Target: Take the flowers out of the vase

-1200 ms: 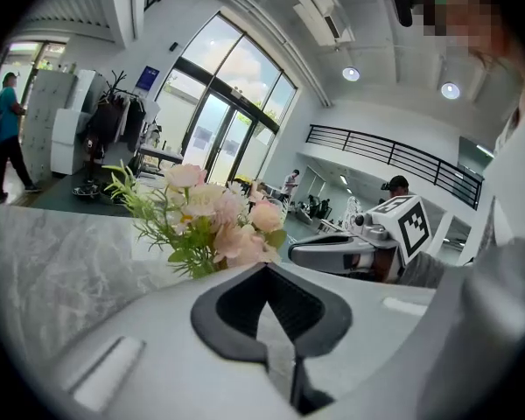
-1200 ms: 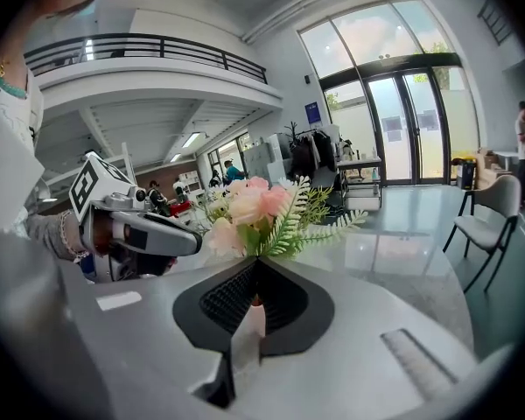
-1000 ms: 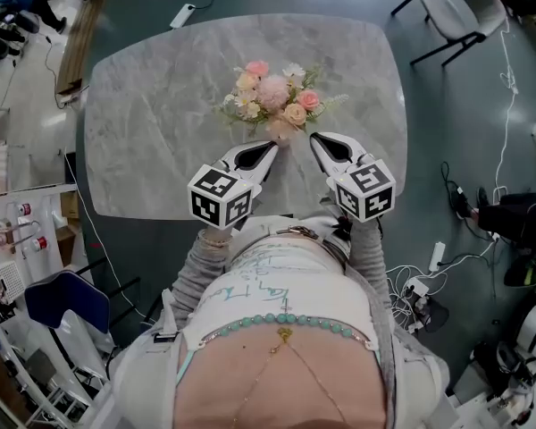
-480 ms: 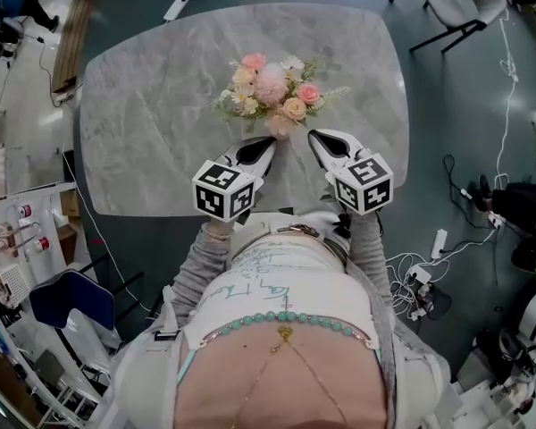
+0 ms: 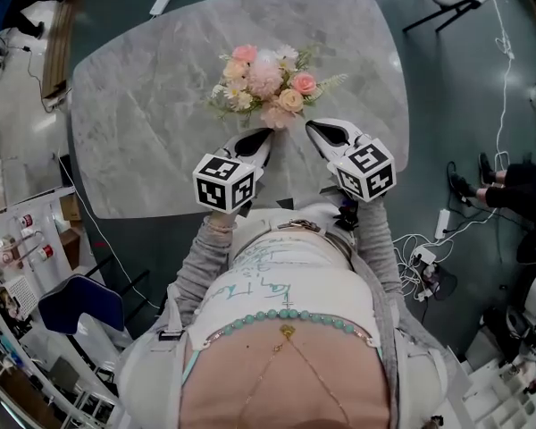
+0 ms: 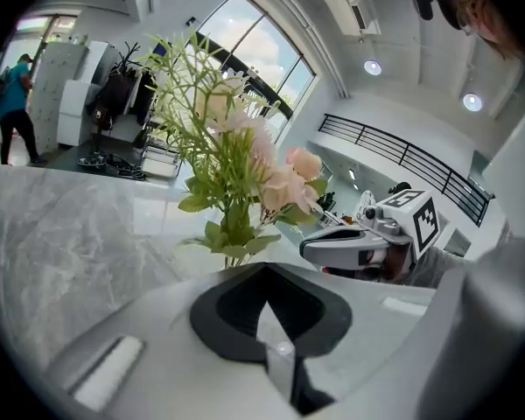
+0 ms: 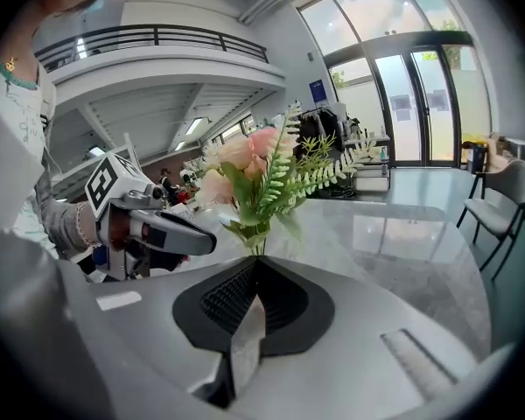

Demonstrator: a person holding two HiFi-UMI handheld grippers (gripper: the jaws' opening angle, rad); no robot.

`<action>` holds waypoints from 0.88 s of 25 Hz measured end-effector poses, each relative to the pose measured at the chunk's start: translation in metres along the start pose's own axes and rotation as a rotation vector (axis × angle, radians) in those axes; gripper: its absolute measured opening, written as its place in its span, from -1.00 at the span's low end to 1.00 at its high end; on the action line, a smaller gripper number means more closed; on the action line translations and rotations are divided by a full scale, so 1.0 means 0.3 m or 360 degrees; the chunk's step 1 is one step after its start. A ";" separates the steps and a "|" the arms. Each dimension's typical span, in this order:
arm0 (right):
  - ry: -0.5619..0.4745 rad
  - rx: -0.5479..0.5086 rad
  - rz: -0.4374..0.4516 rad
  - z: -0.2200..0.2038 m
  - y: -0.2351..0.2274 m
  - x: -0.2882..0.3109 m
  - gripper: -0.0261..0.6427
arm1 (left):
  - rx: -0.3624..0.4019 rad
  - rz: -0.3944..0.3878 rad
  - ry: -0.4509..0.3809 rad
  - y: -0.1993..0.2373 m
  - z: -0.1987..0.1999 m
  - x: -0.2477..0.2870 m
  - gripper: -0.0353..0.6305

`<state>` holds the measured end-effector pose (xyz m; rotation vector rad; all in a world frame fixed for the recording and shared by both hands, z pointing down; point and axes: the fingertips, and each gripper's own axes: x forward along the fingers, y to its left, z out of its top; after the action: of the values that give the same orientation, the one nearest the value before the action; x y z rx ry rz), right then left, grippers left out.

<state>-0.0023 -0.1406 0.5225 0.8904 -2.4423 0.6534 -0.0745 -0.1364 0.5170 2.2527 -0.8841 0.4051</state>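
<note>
Daylight floods through tall windows [image 7: 402, 86] and gleams on the table [image 7: 402, 261]; flowers [image 7: 245, 160] are sharp while both gripper views bend into dark round corners.

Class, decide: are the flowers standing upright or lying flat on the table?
Upright. In both gripper views the flowers rise straight above the table, blooms on top; their base is hidden.

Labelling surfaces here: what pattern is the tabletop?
The tabletop is pale grey marble with darker veins, clearest in the head view.
</note>
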 end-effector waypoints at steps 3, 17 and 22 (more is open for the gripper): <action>0.0015 0.0021 -0.0010 -0.015 -0.013 0.013 -0.84 | -0.0003 0.0009 -0.0003 0.013 -0.004 0.001 -0.89; -0.0078 -0.0075 0.0069 0.016 0.019 0.044 -0.84 | -0.0005 0.0074 0.0032 0.063 -0.027 -0.018 -0.89; -0.0094 -0.0111 0.0068 0.043 0.008 0.060 -0.84 | -0.0003 0.0102 0.0002 0.077 -0.016 -0.036 -0.89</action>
<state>-0.0198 -0.1547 0.5218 0.8434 -2.5262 0.5605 -0.0985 -0.1404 0.5262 2.2264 -0.9577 0.4345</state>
